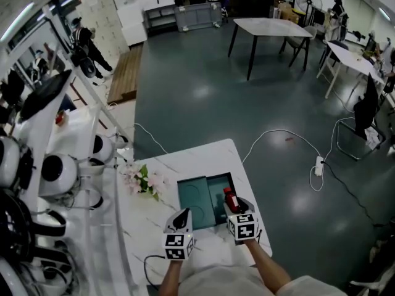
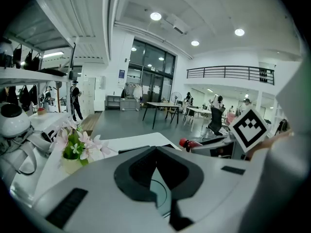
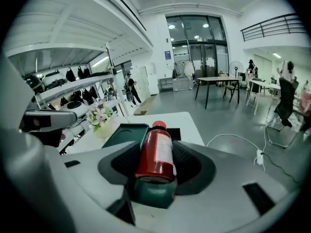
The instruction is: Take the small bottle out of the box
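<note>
2 hand-held grippers show low in the middle of the head view, over a white counter [image 1: 203, 156]. The right hand-held gripper [image 1: 234, 205] [image 3: 158, 144] is clenched on the small bottle [image 1: 228, 196] [image 3: 155, 154]. The bottle is red, with a red cap and a white label. In the right gripper view it lies along the jaws, with its cap pointing away and its flat bottom close to the camera. 1 dark pad presses on each side of it.

In the head view the bottle sits over the right half of the box [image 1: 213, 179]. In the left gripper view its red cap pokes out at the middle right of the frame, up above the counter top.

The box is dark green and lies open on the counter, with 2 flat halves side by side. In the right gripper view it shows just behind the bottle, in the middle of the frame.

The left hand-held gripper [image 1: 183, 215] [image 2: 155, 152] is to the left of the other one, near the lower left corner of the box. Its jaws are pulled together so the tips meet, and nothing is between them.

Some pink flowers [image 1: 143, 180] [image 2: 73, 144] [image 3: 99, 115] stand on the counter, to the left of the box in the head view.
</note>
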Demonstrator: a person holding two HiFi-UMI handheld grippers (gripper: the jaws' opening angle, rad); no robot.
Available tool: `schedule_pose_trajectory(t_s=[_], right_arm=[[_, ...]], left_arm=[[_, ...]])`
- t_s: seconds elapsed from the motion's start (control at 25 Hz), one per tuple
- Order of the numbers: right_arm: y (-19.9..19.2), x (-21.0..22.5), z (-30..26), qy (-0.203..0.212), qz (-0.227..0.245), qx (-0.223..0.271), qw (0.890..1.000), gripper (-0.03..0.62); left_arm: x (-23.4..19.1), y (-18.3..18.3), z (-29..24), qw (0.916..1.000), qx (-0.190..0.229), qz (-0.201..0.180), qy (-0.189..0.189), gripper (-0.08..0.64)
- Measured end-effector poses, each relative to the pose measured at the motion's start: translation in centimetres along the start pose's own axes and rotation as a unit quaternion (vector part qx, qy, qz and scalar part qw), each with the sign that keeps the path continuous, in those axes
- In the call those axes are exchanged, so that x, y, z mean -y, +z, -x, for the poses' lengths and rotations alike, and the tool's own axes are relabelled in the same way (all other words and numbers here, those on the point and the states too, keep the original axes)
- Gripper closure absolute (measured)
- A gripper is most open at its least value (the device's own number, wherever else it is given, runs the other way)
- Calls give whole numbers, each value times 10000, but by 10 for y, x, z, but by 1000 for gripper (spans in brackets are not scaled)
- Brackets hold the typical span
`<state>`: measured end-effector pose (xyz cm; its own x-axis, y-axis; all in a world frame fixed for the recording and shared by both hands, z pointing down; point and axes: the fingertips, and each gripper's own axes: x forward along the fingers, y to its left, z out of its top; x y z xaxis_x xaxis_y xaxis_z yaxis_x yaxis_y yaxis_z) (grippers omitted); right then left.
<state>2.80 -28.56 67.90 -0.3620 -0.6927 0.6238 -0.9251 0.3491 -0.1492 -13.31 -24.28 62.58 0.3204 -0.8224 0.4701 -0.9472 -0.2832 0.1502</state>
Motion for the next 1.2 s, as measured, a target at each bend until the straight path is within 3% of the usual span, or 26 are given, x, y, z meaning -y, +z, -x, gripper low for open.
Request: schedule_pose_trajectory(t_s=[0.68,1.2], right_arm=[[110,-26,75,265,496,1594,9856,367],[117,-30,91,270,720,1752,9815,367]], left_arm=[[12,60,30,9968,716,-239,263,541],[16,78,40,9938,991,-336,375,541]])
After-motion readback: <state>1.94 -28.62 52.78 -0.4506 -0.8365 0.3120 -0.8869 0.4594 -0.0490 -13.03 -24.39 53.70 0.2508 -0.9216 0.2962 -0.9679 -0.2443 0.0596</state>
